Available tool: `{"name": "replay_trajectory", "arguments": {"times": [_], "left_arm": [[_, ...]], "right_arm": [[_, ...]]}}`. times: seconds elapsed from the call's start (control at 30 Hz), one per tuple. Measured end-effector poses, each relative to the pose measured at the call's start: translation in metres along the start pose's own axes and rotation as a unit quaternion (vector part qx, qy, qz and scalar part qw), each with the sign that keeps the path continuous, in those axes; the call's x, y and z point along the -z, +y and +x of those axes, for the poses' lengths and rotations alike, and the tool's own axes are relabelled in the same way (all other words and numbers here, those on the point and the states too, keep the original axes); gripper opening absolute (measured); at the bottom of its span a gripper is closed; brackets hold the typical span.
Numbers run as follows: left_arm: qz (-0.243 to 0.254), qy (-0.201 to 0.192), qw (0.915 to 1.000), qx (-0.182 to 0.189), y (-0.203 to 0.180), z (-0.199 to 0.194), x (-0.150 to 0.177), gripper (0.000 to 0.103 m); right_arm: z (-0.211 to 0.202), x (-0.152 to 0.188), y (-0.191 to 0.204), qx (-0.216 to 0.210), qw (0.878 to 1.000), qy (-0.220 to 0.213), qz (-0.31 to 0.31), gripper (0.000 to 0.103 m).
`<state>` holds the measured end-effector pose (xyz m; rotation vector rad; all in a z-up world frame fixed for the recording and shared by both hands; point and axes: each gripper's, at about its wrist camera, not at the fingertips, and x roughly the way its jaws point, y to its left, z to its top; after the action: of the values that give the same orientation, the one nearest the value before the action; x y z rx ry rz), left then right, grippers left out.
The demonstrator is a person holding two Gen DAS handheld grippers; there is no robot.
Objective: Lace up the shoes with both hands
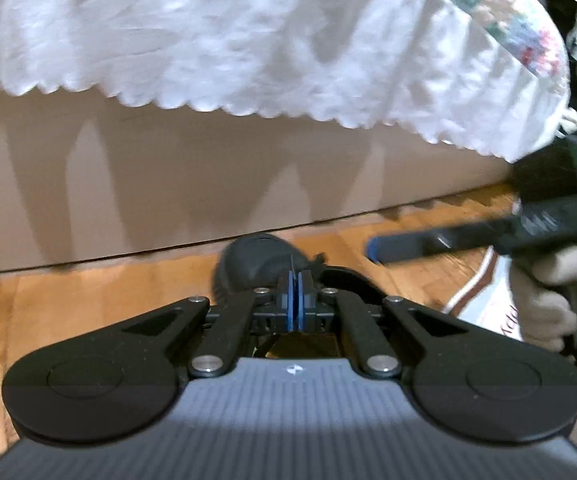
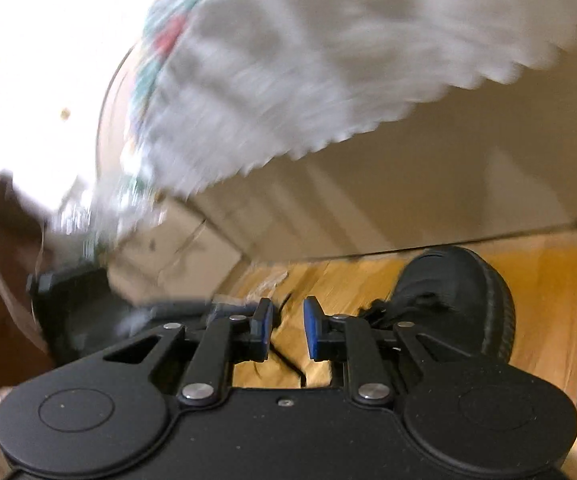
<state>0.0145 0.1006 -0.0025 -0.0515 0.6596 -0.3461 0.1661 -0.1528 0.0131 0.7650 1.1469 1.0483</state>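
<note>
L gripper: blue pads pressed together, a thin dark lace pinched between them. Black shoe just past its tips, on wood floor. R gripper: jaws apart, nothing held; lace on floor between them, shoe ahead-right. White scalloped cloth hangs beyond.

The floor is warm, glossy wood with visible grain. The shoe looks matt black with a ribbed rubbery sole edge; its lace is a thin dark cord. Above hangs white, crinkled cloth with a scalloped hem. The left gripper and right gripper are matt black plastic with shiny metal pivot pins and smooth blue pads. A pale knitted glove covers the hand.
</note>
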Motion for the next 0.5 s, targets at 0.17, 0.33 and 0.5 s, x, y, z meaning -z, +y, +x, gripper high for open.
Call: {"name": "replay_trajectory", "arguments": {"times": [0.17, 0.33, 0.5], "left_arm": [[0.008, 0.002, 0.9998, 0.017, -0.010, 0.007, -0.002, 0.002], [0.013, -0.002, 0.9995, 0.028, -0.015, 0.009, -0.003, 0.002], [0.029, -0.008, 0.9993, 0.022, -0.022, 0.009, -0.004, 0.002]], "right_arm": [[-0.002, -0.001, -0.019, -0.032, 0.997, -0.019, 0.063, 0.022], [0.007, -0.001, -0.018, -0.061, 0.995, -0.007, 0.082, 0.035], [0.025, 0.004, -0.036, -0.058, 0.987, -0.001, 0.153, 0.045]]}}
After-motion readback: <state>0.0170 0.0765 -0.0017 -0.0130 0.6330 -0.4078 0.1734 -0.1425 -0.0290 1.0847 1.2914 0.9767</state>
